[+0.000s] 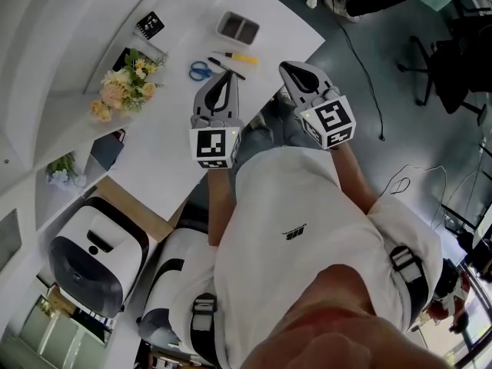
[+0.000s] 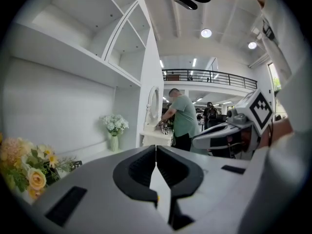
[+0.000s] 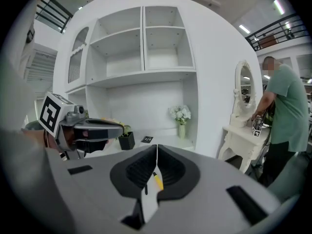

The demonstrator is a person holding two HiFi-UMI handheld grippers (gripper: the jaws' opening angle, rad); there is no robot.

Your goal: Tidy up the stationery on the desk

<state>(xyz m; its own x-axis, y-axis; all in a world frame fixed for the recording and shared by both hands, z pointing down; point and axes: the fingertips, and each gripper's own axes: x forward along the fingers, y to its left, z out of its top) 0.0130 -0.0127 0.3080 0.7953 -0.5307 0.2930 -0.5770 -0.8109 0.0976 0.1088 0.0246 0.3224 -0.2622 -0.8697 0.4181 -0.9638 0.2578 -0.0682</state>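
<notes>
White counter (image 1: 254,6) runs slantwise through the head view, walled on its far side. Toward its far corner lie the stationery: blue-handled scissors (image 1: 200,70), a yellow pen (image 1: 241,56) and a black pen (image 1: 227,68) just beside them, and a grey tray (image 1: 237,27) nearer the corner. A black card (image 1: 150,24) and a bouquet (image 1: 123,83) sit along the wall edge. The left gripper (image 1: 225,79) hangs above the counter by its near edge, short of the pens. The right gripper (image 1: 290,68) hangs about over that same edge, and neither touches anything.

From the left gripper view, the fingers (image 2: 139,167) are pressed together with nothing between them. The bouquet (image 2: 22,165) shows at the left, the right gripper (image 2: 195,141) at the right. White flowers (image 2: 115,125) stand on the counter, and a person (image 2: 183,116) stands at a dressing table behind.

From the right gripper view, its fingers (image 3: 173,169) are likewise together and empty. The yellow pen (image 3: 158,182) shows below through the slit under them. The left gripper (image 3: 122,126) hangs at the left beside a black pot (image 3: 126,141), with white shelving (image 3: 144,43) above.
</notes>
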